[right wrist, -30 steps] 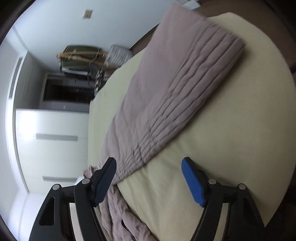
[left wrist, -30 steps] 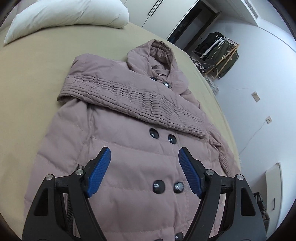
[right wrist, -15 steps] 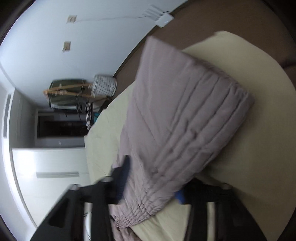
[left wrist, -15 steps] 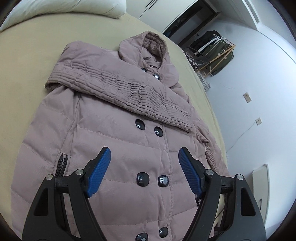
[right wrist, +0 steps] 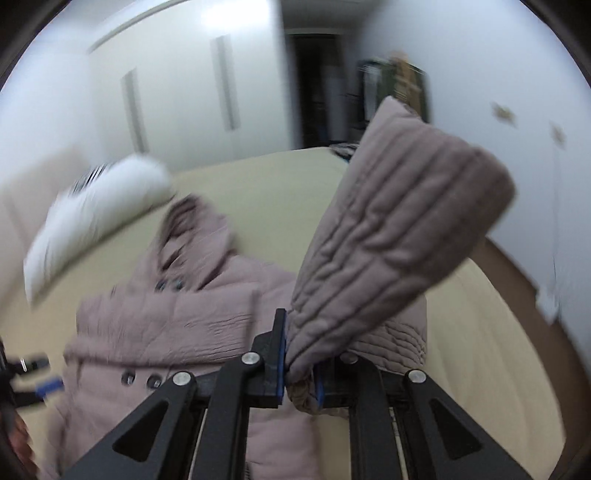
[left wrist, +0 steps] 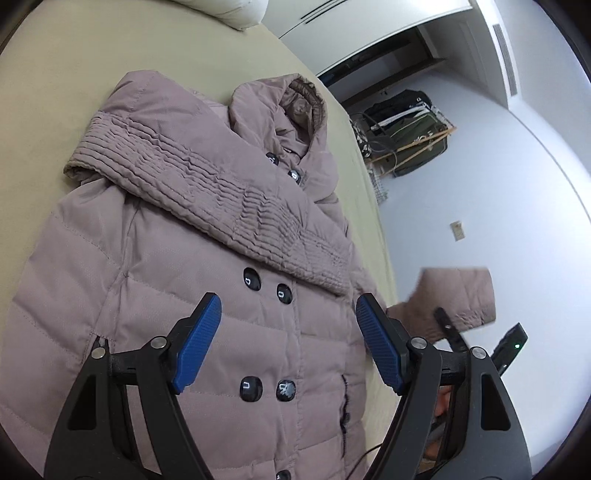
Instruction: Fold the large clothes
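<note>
Coat spread front-up on bed, hood toward pillow, one sleeve folded across chest. Left gripper hovering above buttons, fingers spread wide, gripping nothing. Right gripper clamped on other sleeve, cuff lifted clear of bed. Right view blurred.

Clamped now on the quilted sleeve, where a second ago the right gripper hung open above it. Sleeve raised off the bed, cuff end sticking up clear of the coat; earlier flat on the sheet. Swung round to face the wardrobe and pillow. In the left wrist view, raised cuff newly visible at right.
</note>
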Demonstrator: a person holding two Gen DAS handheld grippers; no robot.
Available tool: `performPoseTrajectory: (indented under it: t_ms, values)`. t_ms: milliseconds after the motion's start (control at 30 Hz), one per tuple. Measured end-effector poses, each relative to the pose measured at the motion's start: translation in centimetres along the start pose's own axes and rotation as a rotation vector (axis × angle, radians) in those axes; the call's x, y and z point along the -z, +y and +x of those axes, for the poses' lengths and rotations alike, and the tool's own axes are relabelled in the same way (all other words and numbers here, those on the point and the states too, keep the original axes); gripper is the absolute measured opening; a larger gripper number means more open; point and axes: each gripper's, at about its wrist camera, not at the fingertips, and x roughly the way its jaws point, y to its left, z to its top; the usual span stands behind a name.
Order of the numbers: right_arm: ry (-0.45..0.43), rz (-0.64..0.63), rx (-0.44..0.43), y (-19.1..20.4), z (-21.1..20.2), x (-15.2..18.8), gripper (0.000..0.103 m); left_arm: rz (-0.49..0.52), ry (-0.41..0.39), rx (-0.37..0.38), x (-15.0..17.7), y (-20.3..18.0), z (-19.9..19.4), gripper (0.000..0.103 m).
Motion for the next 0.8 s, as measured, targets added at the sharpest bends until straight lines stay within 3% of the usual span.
performPoseTrajectory:
  t_ms: [67,167,267,433,700,767,800]
  values:
    - [0.012,-0.163,-0.001,5.0,1.8,0.5,0.014,-0.04,0.019,0.043,-0.7,0.6,0.3,0.075]
    - [0.067,-0.27,-0.023,9.1,4.1,3.1,0.014,-0.107,0.06,0.098,-1.7,1.6,1.4,0.075]
    - [0.083,-0.317,-0.036,10.8,4.5,6.2,0.014,-0.175,0.109,0.149,-2.1,2.5,2.7,0.076]
    - [0.063,-0.422,-0.016,12.9,3.6,7.9,0.014,-0.275,0.149,0.233,-2.6,3.4,4.3,0.088]
    - [0.027,-0.46,-0.047,15.2,2.8,8.2,0.014,-0.321,0.26,0.208,-2.6,3.5,8.5,0.089]
    - [0.025,-0.48,-0.056,15.6,2.5,8.6,0.014,-0.334,0.268,0.208,-3.0,3.4,9.2,0.065]
    - [0.024,-0.484,-0.057,15.7,2.3,8.7,0.014,-0.319,0.29,0.192,-3.2,3.1,9.7,0.038]
